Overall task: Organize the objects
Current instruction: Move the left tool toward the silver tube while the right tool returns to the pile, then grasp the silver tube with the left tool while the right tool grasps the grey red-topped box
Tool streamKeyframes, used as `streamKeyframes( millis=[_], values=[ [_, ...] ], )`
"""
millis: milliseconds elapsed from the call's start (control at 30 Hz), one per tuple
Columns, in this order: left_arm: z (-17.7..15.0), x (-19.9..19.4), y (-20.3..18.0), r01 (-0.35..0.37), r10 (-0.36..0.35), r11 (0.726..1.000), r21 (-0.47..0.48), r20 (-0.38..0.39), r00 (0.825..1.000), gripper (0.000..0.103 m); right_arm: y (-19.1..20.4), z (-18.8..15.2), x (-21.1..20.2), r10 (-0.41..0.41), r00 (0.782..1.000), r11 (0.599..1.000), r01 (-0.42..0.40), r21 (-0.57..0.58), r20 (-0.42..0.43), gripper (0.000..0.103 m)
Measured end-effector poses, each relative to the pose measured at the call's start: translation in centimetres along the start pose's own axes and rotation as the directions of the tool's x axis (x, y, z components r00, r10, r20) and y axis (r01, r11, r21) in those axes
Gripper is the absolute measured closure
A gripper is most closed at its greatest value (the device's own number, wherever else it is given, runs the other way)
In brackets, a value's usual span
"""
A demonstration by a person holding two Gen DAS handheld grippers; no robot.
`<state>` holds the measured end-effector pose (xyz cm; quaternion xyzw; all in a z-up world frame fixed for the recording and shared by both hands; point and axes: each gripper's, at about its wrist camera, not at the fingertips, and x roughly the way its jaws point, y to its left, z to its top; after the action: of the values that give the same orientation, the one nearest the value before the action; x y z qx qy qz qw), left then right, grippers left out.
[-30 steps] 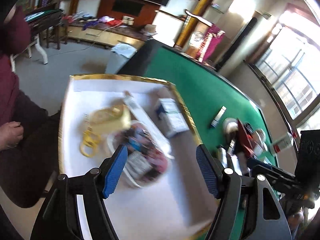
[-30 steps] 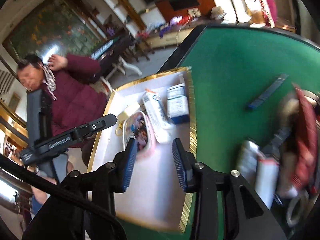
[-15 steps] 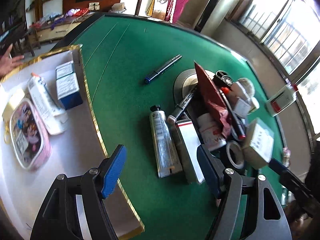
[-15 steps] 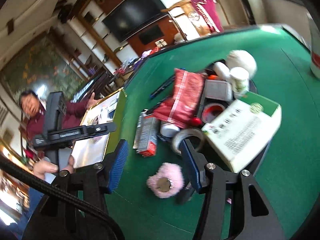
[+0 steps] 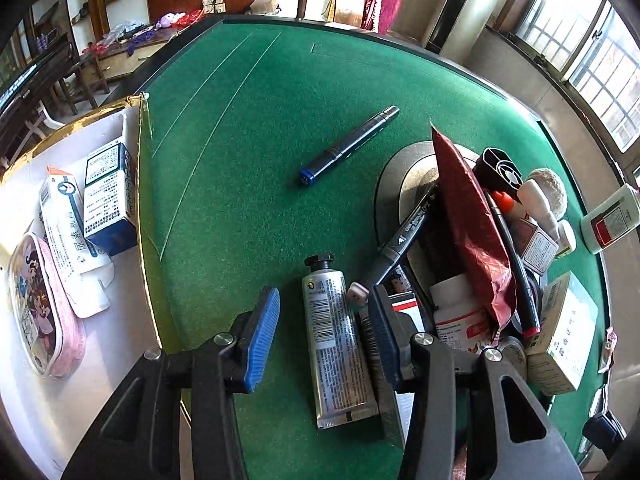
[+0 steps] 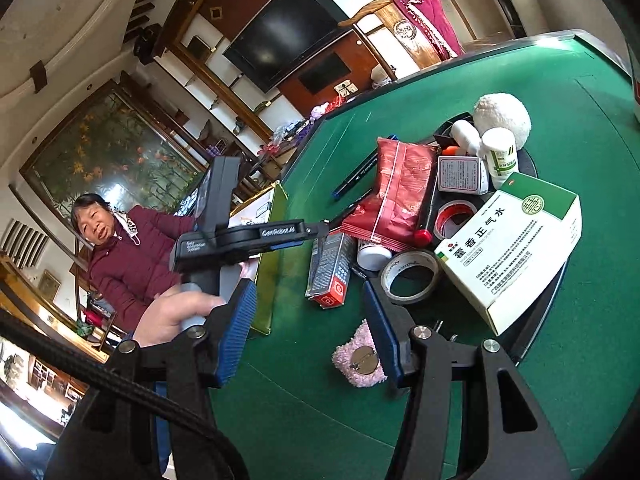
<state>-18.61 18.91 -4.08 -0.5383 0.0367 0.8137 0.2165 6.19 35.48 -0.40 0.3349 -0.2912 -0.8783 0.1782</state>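
Now silver tube [image 5: 338, 344] lies between left hand-held gripper [image 5: 324, 336] fingers.

Behind my table I see a dark television [image 6: 280, 36] on the wooden wall, a big flower painting [image 6: 116, 152] in a gold frame, a woman in a maroon jacket [image 6: 124, 248] seated nearby, and bright barred windows [image 5: 580, 40] to the right

the left gripper [image 5: 322, 332] and the right gripper [image 6: 308, 332] each hold 2 blue-padded fingers wide apart, gripping nothing, angled down over the table.
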Motion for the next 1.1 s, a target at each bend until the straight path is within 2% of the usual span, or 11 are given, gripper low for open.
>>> streamKeyframes(
  millis=[300,400,467,533,567,667,800,900,1100],
  values=[
    [-0.1,0.1,0.1,0.002,-0.003,1.0,-0.004,-0.019,1.0,0.068,0.1,-0.3,0.5,0.01,1.0,1.0,-0.01,-0.001,-0.018,0.048],
    [0.2,1.1,-0.5,-0.006,0.007,1.0,0.009,-0.051,0.999,0.068,0.1,-0.4,0.6,0.009,1.0,1.0,-0.009,0.002,-0.023,0.048],
    [0.5,2.0,-0.7,-0.033,0.034,0.999,0.017,-0.064,0.997,0.069,0.1,-0.5,0.8,0.006,0.999,1.0,-0.006,0.001,-0.031,0.048],
    [0.7,2.2,-1.3,-0.078,0.08,0.996,0.047,-0.049,0.996,0.077,0.0,-0.7,1.0,-0.001,0.999,1.0,0.001,0.005,-0.038,0.048],
    [0.6,2.2,-1.4,-0.068,0.07,0.996,0.049,-0.046,0.996,0.081,0.0,-0.7,1.0,-0.003,0.999,1.0,0.003,0.003,-0.042,0.048],
    [-0.4,1.5,-1.2,-0.037,0.038,0.998,0.048,-0.013,0.999,0.081,0.4,-0.9,1.1,-0.043,0.999,0.999,0.042,-0.033,-0.03,0.048],
    [-2.5,-0.9,-0.1,0.054,-0.056,0.998,0.046,0.044,0.997,0.081,0.4,-1.3,1.9,-0.1,0.994,0.993,0.097,-0.063,-0.04,0.048],
    [-3.3,-2.8,1.5,0.142,-0.143,0.99,0.018,0.092,0.985,0.081,0.4,-1.4,2.9,-0.126,0.99,0.99,0.122,-0.069,-0.065,0.048],
    [-3.5,-5.5,4.3,0.232,-0.228,0.973,-0.007,0.158,0.961,0.081,3.2,-0.7,6.5,-0.218,0.971,0.968,0.203,-0.148,-0.098,0.048]
  ],
)
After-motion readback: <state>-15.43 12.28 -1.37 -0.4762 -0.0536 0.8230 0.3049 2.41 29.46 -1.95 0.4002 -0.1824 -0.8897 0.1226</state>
